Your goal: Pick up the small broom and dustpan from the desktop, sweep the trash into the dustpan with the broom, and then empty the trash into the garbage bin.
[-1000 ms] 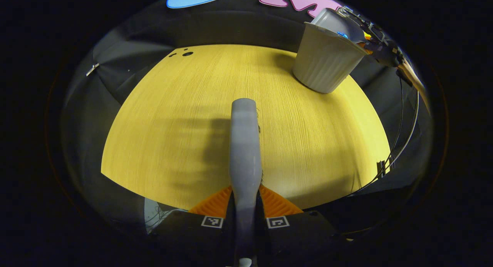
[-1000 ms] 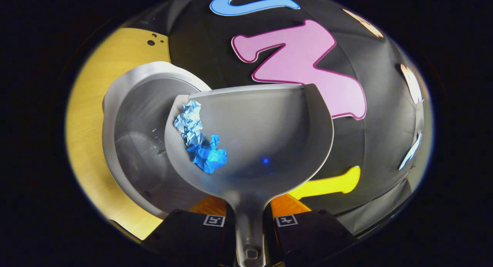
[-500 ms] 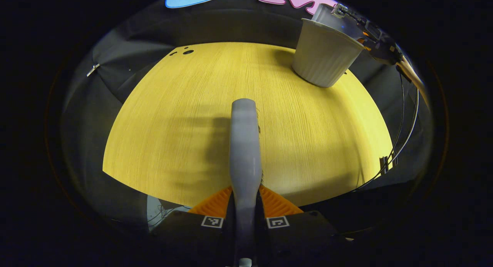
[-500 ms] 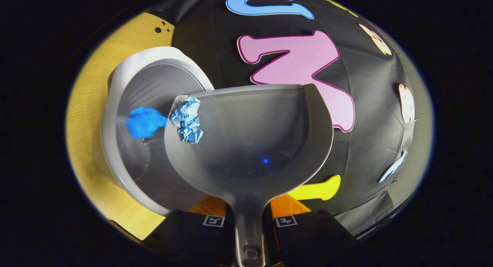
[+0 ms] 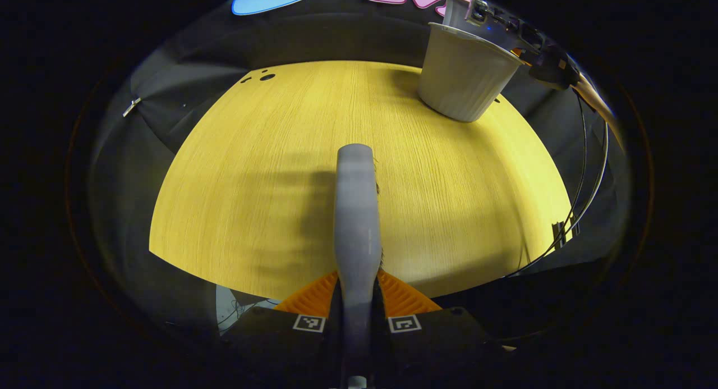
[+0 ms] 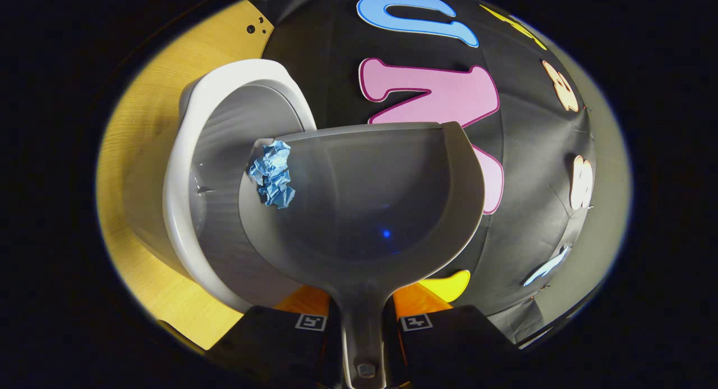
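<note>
My right gripper [image 6: 362, 310] is shut on the grey dustpan's handle [image 6: 362, 333]. The dustpan [image 6: 370, 209] is tilted over the white ribbed garbage bin [image 6: 193, 153], its left edge above the bin's mouth. One crumpled light-blue paper ball [image 6: 273, 173] clings to the pan's left rim. My left gripper [image 5: 357, 299] is shut on the grey broom handle [image 5: 356, 220], which points out over the yellow wooden table [image 5: 252, 181]. In the left gripper view the bin [image 5: 463, 74] stands at the table's far right, with the other gripper and the dustpan [image 5: 488, 24] above it.
Cables [image 5: 583, 192] hang past the table's right edge. Small dark holes [image 5: 263, 76] mark the table's far left corner. The black cloth wall [image 6: 538, 170] rises right behind the bin.
The dark-blue paper wad slid off the dustpan into the bin and is out of sight. The dustpan tipped further over the bin. The broom stayed nearly still.
</note>
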Motion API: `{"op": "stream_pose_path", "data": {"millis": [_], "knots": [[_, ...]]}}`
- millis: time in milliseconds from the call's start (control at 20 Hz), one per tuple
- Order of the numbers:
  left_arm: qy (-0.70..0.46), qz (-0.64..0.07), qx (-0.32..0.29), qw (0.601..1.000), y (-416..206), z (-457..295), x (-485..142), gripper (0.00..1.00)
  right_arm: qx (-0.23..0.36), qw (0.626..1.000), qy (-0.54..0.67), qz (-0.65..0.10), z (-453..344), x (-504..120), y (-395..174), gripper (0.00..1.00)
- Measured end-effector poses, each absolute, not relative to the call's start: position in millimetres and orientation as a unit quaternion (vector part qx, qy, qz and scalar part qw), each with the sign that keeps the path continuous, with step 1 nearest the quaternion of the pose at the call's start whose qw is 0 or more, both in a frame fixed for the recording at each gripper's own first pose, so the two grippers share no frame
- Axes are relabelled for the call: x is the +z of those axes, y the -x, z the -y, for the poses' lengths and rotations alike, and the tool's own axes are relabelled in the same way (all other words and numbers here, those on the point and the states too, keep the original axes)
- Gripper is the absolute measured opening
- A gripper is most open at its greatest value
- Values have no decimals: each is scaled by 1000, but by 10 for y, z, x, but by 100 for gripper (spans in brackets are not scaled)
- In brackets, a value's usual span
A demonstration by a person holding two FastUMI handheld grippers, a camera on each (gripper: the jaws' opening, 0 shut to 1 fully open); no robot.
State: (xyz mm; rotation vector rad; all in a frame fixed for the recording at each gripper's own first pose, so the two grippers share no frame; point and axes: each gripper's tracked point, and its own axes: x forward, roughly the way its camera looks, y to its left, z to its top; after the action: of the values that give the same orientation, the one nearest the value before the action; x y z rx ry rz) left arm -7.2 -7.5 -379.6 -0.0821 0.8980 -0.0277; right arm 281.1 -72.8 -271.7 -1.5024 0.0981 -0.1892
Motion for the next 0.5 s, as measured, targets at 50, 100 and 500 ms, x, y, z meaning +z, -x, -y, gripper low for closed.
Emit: {"op": "stream_pose_path", "data": {"millis": [50,100,500], "knots": [[39,-434,-13,900,78,88,-3801,26,-88,725,681,-47,721,-2698,-2803,33],[39,-434,-13,900,88,102,-3803,26,-90,722,684,-48,724,-2696,-2824,33],[37,-434,-12,900,145,158,-3816,26,-100,671,735,-8,628,-2589,-2775,33]]}}
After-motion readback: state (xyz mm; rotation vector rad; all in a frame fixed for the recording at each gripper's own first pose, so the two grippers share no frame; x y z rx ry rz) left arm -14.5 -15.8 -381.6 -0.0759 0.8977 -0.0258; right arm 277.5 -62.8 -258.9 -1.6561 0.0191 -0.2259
